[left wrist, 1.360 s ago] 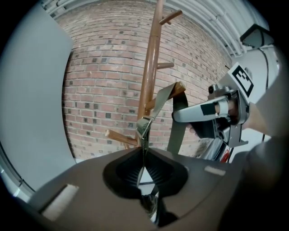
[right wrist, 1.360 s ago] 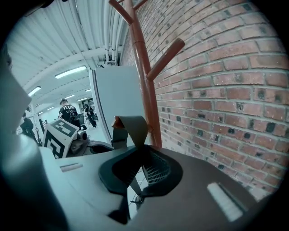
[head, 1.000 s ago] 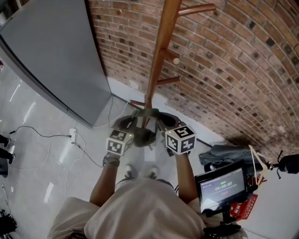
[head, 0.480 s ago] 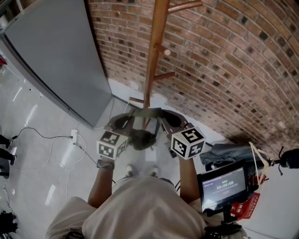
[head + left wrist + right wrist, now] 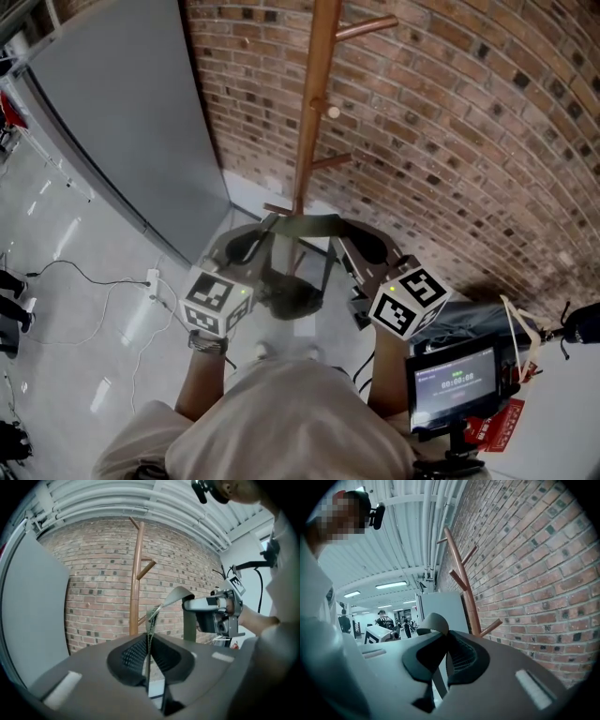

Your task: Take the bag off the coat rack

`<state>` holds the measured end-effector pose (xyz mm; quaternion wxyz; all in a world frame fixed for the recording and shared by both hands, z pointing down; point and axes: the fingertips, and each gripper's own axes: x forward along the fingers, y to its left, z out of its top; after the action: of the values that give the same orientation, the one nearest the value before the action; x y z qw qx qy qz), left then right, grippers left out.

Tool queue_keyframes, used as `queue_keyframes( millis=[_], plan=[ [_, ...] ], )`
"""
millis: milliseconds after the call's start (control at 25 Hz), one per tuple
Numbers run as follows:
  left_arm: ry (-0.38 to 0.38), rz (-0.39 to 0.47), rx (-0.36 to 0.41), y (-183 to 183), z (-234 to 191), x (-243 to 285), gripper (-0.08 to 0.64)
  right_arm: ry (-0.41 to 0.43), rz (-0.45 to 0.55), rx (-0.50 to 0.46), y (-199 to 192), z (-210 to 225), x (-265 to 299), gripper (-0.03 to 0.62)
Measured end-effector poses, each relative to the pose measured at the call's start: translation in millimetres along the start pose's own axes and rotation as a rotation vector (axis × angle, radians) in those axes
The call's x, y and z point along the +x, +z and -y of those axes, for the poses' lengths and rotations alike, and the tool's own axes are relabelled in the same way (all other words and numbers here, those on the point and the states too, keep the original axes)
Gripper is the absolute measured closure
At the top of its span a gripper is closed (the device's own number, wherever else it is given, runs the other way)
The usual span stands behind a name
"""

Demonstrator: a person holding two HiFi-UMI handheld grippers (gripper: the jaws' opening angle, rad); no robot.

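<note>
An olive bag point(image 5: 291, 298) hangs by its strap point(image 5: 302, 225), which is stretched level between my two grippers in front of the wooden coat rack point(image 5: 314, 103). The left gripper point(image 5: 255, 236) is shut on the strap's left end, and the webbing point(image 5: 150, 620) is pinched edge-on between its pads. My right gripper point(image 5: 354, 239) is shut on the other end, where the strap point(image 5: 433, 623) loops over its jaws. In the left gripper view the right gripper point(image 5: 213, 613) shows across from me, with the rack point(image 5: 136, 573) behind. Whether the strap still rests on a peg I cannot tell.
A brick wall point(image 5: 450, 122) stands behind the rack, and a grey panel point(image 5: 122, 122) at its left. Cables point(image 5: 103, 281) lie on the floor at left. A screen on a stand point(image 5: 455, 380) and a dark bundle point(image 5: 469, 314) are at right. People point(image 5: 384, 620) stand far off.
Both grippers have risen with the strap and moved further apart. The strap is now pulled out wider and higher, and the bag hangs lower between them.
</note>
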<state>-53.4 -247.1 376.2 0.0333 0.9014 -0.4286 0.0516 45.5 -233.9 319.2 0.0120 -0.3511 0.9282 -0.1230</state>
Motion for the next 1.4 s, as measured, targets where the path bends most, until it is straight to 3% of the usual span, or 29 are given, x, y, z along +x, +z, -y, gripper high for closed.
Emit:
queue_keyframes(
  millis=[360,1400],
  plan=[
    [-0.002,0.069,0.073,44.5,13.5,-10.9,0.543,-0.036,0.008,-0.134,29.5,-12.5,-14.9,0.584],
    [-0.003,0.062,0.069,45.6,9.3,-17.4,0.540,-0.011,-0.022,-0.123,22.2,-21.7,-6.5,0.584]
  ],
)
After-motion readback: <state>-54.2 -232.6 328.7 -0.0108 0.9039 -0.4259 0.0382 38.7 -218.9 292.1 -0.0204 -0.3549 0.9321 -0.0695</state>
